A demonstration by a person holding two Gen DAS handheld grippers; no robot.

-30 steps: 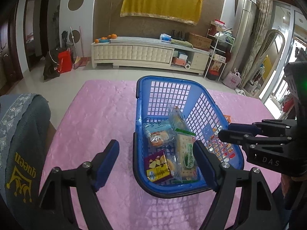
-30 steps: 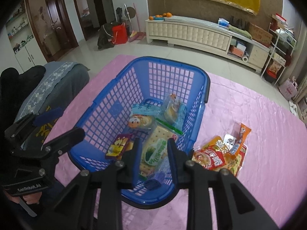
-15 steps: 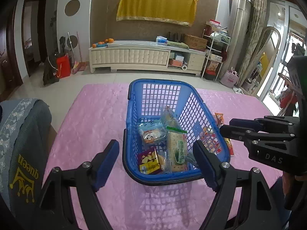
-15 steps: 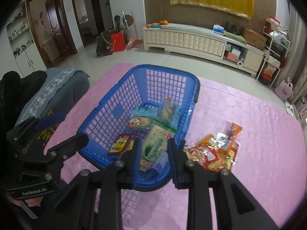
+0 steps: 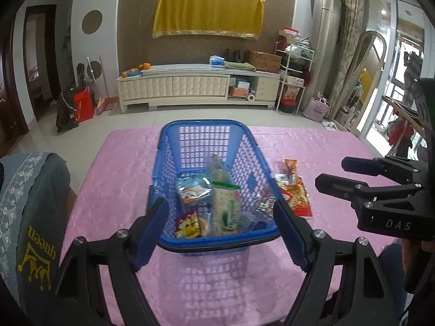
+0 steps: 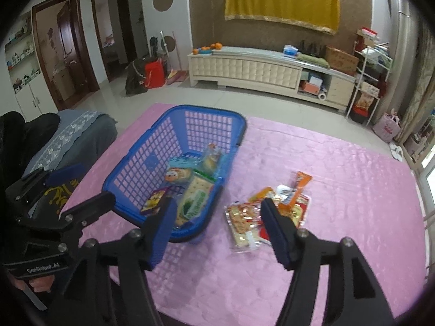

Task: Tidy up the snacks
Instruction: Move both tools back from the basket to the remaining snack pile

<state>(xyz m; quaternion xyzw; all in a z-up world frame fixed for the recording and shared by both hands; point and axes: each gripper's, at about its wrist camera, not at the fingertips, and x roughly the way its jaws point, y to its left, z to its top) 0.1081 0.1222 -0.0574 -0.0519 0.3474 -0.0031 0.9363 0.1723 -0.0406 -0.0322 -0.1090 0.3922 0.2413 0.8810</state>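
Note:
A blue plastic basket [image 5: 168,146] stands on the pink tablecloth [image 5: 122,168] and holds several snack packets, among them a green cracker pack [image 5: 227,209]. The basket also shows in the right wrist view [image 6: 141,160]. A small pile of red and orange snack packets [image 6: 261,212] lies on the cloth right of the basket; it also shows in the left wrist view [image 5: 295,190]. My left gripper [image 5: 221,231] is open and empty, above the basket's near rim. My right gripper [image 6: 218,228] is open and empty, between the basket and the pile.
A chair back with a grey cover reading "queen" [image 5: 30,212] stands at the table's left edge. Beyond the table's far edge is open floor, then a long white cabinet [image 5: 198,87]. A metal rack [image 5: 293,78] stands at the far right.
Both grippers have pulled back and up from the basket. The right gripper, shut on a packet over the basket before, is now open and empty and has shifted right toward the pile.

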